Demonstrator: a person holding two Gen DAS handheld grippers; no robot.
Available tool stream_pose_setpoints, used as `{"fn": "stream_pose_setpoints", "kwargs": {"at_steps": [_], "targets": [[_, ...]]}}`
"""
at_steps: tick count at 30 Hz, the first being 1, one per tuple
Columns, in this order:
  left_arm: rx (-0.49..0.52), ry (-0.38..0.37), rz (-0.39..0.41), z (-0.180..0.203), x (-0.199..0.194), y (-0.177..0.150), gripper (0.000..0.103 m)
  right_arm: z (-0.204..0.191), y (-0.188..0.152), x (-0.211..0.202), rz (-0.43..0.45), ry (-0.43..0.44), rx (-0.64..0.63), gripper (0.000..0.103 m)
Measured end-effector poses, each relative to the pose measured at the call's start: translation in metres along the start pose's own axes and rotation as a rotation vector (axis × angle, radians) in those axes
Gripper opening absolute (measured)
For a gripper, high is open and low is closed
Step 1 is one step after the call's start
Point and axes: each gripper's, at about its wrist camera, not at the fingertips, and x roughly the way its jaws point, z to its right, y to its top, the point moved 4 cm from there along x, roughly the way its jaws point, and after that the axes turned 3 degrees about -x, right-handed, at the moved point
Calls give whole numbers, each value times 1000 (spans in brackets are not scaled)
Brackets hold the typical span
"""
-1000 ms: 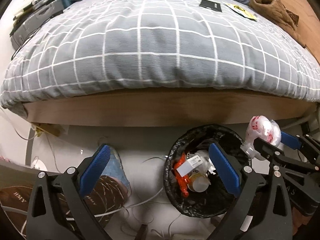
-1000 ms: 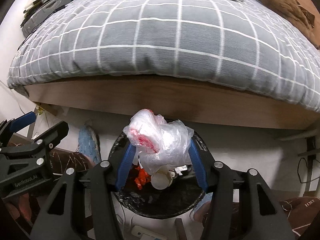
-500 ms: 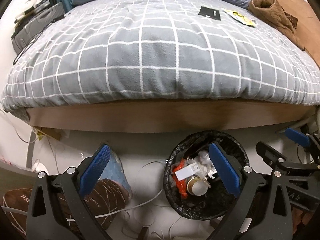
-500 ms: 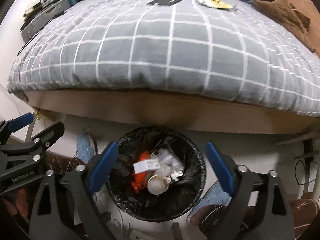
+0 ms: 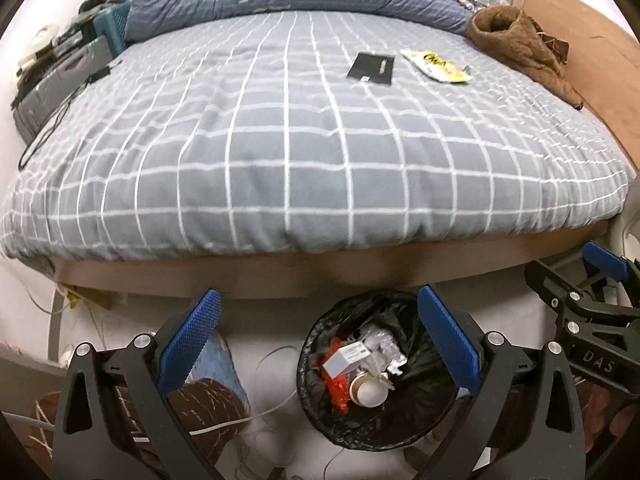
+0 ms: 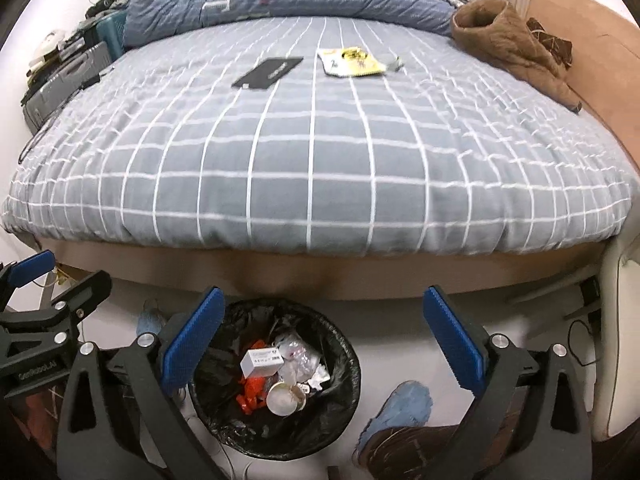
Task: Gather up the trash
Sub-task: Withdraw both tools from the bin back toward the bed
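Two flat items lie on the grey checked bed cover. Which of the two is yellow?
The yellow wrapper, lying nearer the brown garment. The other flat item is a black card, farther from that garment, plain and dark.

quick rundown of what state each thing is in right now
right tongs: open, empty, jaws just opened
left tongs: open, empty
trash bin: upright, lined with a black bag, partly filled
yellow wrapper: flat on the bed
black card: flat on the bed
brown garment: crumpled on the bed
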Motion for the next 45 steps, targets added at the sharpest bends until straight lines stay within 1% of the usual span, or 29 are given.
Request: {"fn": "stream_pose_setpoints", "kwargs": {"at_steps": [3, 12, 22, 31, 38, 45], "targets": [[10, -5, 21, 9, -8, 11, 97, 9, 11, -12, 31, -24, -5, 95], [18, -12, 72, 27, -25, 46, 97, 33, 49, -36, 109, -54, 7, 95], [27, -18, 114, 42, -27, 101, 97, 53, 94, -36, 148, -62, 8, 95], [21, -20, 115, 51, 2, 146, 97, 69, 135, -14, 160, -70, -1, 95], [31, -24, 96, 58, 38, 175, 97, 79, 165, 19, 147, -75, -10, 95], [39, -19, 79, 60, 79, 204, 97, 85, 198, 64, 125, -72, -31, 95]]}}
